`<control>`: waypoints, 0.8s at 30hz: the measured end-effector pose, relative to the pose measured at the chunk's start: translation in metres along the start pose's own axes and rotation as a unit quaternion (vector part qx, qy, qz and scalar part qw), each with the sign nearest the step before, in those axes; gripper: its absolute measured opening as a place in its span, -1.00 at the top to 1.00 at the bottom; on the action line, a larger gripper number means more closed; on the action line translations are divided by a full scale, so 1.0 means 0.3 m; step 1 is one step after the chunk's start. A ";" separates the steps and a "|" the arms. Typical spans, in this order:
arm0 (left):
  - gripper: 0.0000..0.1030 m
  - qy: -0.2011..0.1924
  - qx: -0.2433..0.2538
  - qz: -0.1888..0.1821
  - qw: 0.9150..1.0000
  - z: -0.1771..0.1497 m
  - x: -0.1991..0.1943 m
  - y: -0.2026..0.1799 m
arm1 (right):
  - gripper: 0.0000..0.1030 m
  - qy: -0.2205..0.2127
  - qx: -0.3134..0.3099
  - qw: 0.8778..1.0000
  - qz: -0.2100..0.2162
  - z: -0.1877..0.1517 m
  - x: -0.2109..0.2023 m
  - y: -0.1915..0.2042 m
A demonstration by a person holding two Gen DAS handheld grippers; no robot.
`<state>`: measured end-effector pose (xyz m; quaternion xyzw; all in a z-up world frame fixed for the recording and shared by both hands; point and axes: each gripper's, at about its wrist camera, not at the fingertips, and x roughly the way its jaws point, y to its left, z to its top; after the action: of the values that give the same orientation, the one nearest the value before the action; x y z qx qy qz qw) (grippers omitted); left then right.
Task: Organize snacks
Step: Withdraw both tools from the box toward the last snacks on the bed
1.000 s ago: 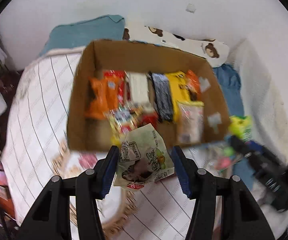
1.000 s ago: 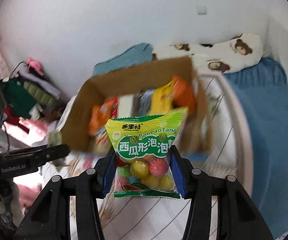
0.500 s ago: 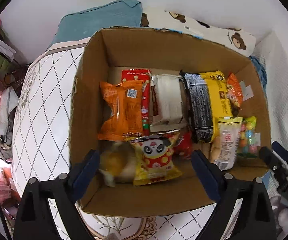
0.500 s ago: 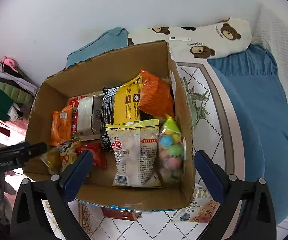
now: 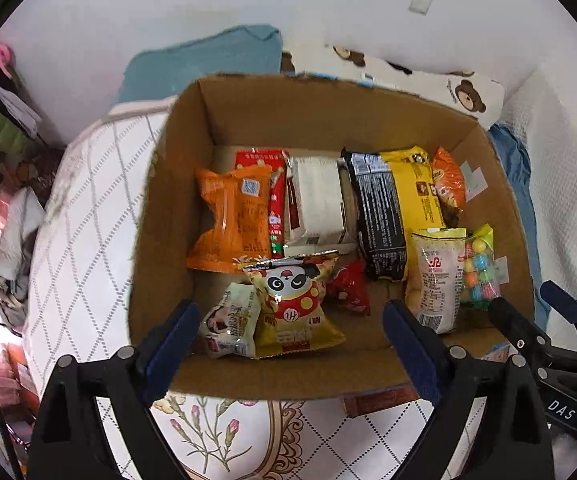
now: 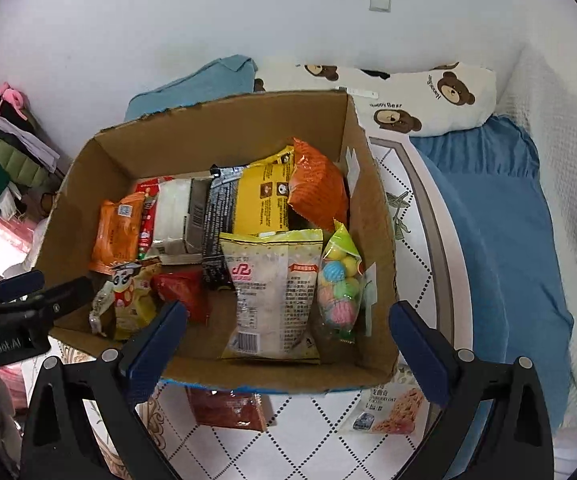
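Two tools: left tool (image 5: pixel 288 332) and right tool (image 6: pixel 288 332) both gape wide, holding nothing.
Box: cardboard box (image 6: pixel 372 216) on the bed, full of snacks.
Left outside: oat packet (image 6: pixel 388 408) at 5 o'clock from the box, red packet (image 6: pixel 228 408) at 6.
Nearer: right tool, judging by view.

bedroom: bed (image 6: pixel 428 248), bear pillow (image 6: pixel 428 96)

Since a second ago: left gripper (image 5: pixel 290 336) opened, pale snack packet (image 5: pixel 230 326) dropped beside panda packet (image 5: pixel 294 306); right gripper (image 6: pixel 288 334) opened, gumball bag (image 6: pixel 338 280) now standing against cardboard box (image 6: pixel 372 216) right wall.
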<state>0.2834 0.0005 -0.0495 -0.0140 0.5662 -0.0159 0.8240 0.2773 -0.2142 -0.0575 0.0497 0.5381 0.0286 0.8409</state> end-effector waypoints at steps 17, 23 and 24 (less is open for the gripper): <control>-0.82 -0.127 -0.009 -0.006 0.992 -0.143 -0.326 -0.016 | -1.00 -0.102 -0.030 0.994 -0.006 -0.097 -0.345 0.057; -0.82 -0.148 -0.015 -0.011 0.989 -0.197 -0.410 -0.016 | -1.00 -0.126 -0.031 0.992 0.005 -0.145 -0.456 0.064; -0.82 -0.149 -0.016 -0.014 0.989 -0.206 -0.415 -0.016 | -1.00 -0.125 -0.030 0.992 0.007 -0.152 -0.464 0.064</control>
<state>0.1812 0.0005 0.0446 -0.0373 0.4369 -0.0160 0.8986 0.1778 -0.2069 0.0513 0.0318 0.4270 0.0442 0.9026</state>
